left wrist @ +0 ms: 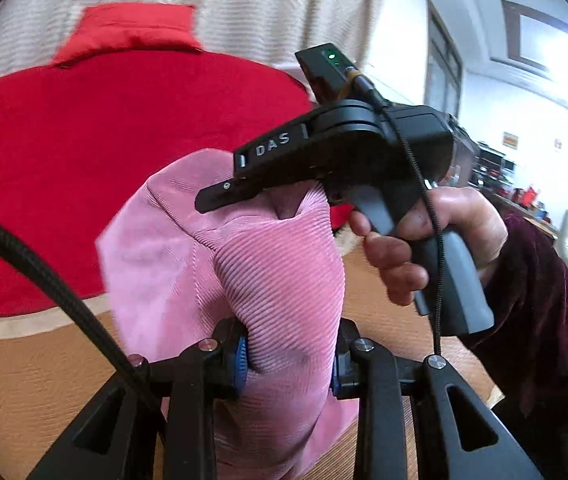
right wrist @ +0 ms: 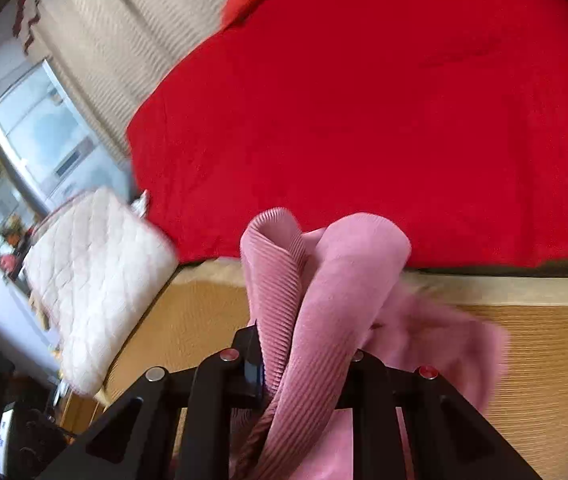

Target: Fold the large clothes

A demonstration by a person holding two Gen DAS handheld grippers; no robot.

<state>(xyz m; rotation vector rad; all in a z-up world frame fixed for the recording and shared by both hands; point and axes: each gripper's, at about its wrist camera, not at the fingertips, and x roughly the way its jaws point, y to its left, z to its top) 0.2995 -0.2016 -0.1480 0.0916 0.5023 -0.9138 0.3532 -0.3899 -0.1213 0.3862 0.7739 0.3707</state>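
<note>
Cloth comes first: the pink garment (left wrist: 268, 280) hangs bunched between your two tools, above the tan mat (left wrist: 36, 380) at the near edge of the bed, with the red blanket (left wrist: 84, 152) beyond it. Your left gripper (left wrist: 287, 364) is clamped on a thick fold of the ribbed cloth, its blue pads pressed into it from both sides. Your right gripper (right wrist: 303, 376) is likewise clamped on a rolled edge, seen close in its own view; a loose flap trails off to the right there.

To do this step well, I judge you should draw the two holds apart until the edge between them runs straight, since at present the cloth is gathered and twisted and would fold crooked. Keep both clamps tight; the ribbed cloth looks heavy and may slip from a shallow bite. Lay it flat on the mat or blanket before you crease anything.

Your right hand (left wrist: 435, 240) grips the pistol handle with the fingers wrapped round it and the dark red sleeve (left wrist: 543, 300) behind; the tool reaches in from the right of the left view, its nose at the top of the bunch. Both tools tilt downward. Mind the black cable (left wrist: 44, 272) crossing the left view, which could snag the cloth.
</note>
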